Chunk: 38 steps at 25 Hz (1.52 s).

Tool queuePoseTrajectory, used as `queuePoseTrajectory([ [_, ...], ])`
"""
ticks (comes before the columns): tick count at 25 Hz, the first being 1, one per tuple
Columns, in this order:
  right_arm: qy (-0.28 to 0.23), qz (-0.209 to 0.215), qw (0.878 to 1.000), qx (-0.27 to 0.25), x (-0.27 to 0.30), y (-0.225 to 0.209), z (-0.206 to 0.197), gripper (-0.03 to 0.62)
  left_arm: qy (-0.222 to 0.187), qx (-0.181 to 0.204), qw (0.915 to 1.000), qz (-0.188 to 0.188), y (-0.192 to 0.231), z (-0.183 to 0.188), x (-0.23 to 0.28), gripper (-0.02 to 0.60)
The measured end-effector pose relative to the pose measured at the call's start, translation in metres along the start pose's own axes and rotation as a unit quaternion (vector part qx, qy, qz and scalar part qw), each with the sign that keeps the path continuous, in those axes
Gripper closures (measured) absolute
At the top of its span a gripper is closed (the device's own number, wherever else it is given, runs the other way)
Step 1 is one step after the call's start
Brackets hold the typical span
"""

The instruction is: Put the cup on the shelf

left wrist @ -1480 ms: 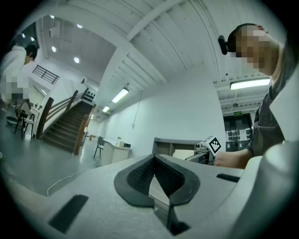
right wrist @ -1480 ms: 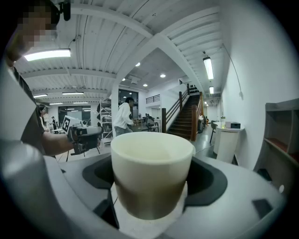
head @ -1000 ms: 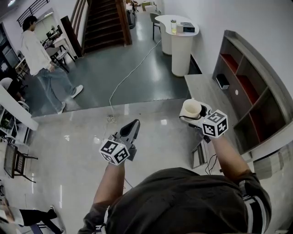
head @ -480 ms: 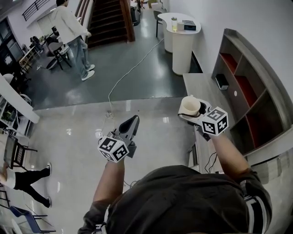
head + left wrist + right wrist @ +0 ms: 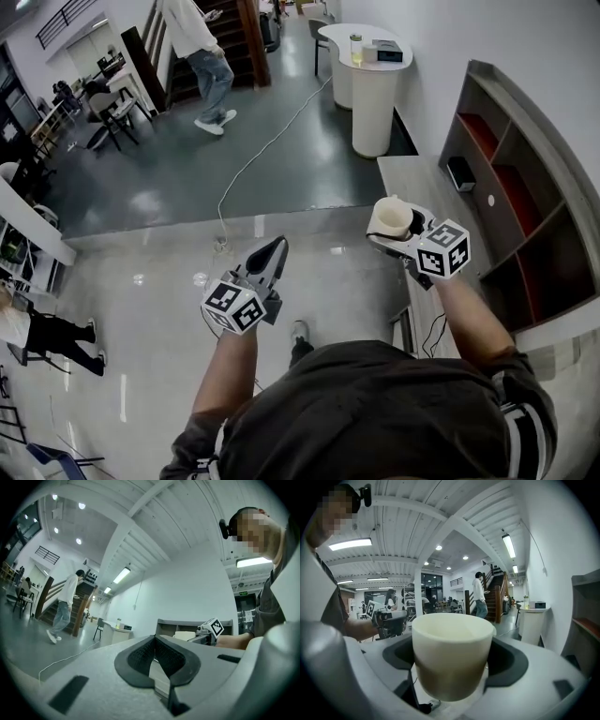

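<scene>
Right tongs (image 5: 391,228): spread wide, clamped on the sides of a plain cream cup (image 5: 452,653), held upright near the counter (image 5: 419,178). The shelf (image 5: 525,187) stands at the cup's 3 o'clock. Left tongs (image 5: 154,660): closed together, at the cup's 8 o'clock.

My dark shirt (image 5: 375,412) has striped sleeve cuffs (image 5: 520,422); my left gripper (image 5: 275,247) and right gripper (image 5: 394,225) are grey, bearing black-and-white marker cubes (image 5: 232,309).

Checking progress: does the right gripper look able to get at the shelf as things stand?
Probably yes. The right gripper holds the cup by the counter; the shelf stands further right with open compartments, and only that low counter lies between. It would need to reach further.
</scene>
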State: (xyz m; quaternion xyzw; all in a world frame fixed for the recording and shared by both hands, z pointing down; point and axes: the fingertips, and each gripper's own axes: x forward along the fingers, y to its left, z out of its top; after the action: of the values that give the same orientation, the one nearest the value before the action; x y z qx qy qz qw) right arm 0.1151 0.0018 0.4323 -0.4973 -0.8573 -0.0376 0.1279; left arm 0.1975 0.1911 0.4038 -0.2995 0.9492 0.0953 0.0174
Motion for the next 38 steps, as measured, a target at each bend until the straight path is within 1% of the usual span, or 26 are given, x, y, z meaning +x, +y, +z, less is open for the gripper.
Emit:
queuePoseTrajectory([
  [5,-0.011,-0.015,1.0,0.0,0.081,-0.039,0.024,0.164,-0.004,0.005,0.9996,-0.029,0.094,0.009,0.044,0.58],
  [8,-0.017,-0.024,1.0,0.004,0.137,-0.06,0.047,0.164,0.001,0.007,0.9989,-0.047,0.158,0.024,0.069,0.58],
  [12,-0.029,-0.032,0.999,0.008,0.203,-0.093,0.082,0.164,0.011,0.023,0.9975,-0.066,0.231,0.046,0.105,0.58],
  [16,-0.032,-0.035,0.999,0.006,0.256,-0.121,0.104,0.164,0.013,0.023,0.9967,-0.076,0.29,0.057,0.131,0.58],
  [19,-0.03,-0.036,0.999,0.008,0.284,-0.142,0.112,0.164,0.019,0.018,0.9966,-0.079,0.324,0.057,0.15,0.58],
  [23,-0.022,-0.031,0.999,0.011,0.306,-0.176,0.115,0.164,0.024,0.012,0.9968,-0.075,0.351,0.053,0.181,0.58],
  [28,-0.017,-0.015,1.0,0.014,0.319,-0.233,0.113,0.164,0.032,0.01,0.9979,-0.056,0.366,0.043,0.231,0.58],
  [32,-0.018,0.014,1.0,0.002,0.321,-0.29,0.119,0.164,0.026,0.017,0.9992,-0.025,0.365,0.04,0.281,0.58],
  [38,-0.009,0.055,0.998,-0.011,0.319,-0.371,0.125,0.166,0.006,-0.003,0.9996,0.028,0.36,0.036,0.352,0.581],
])
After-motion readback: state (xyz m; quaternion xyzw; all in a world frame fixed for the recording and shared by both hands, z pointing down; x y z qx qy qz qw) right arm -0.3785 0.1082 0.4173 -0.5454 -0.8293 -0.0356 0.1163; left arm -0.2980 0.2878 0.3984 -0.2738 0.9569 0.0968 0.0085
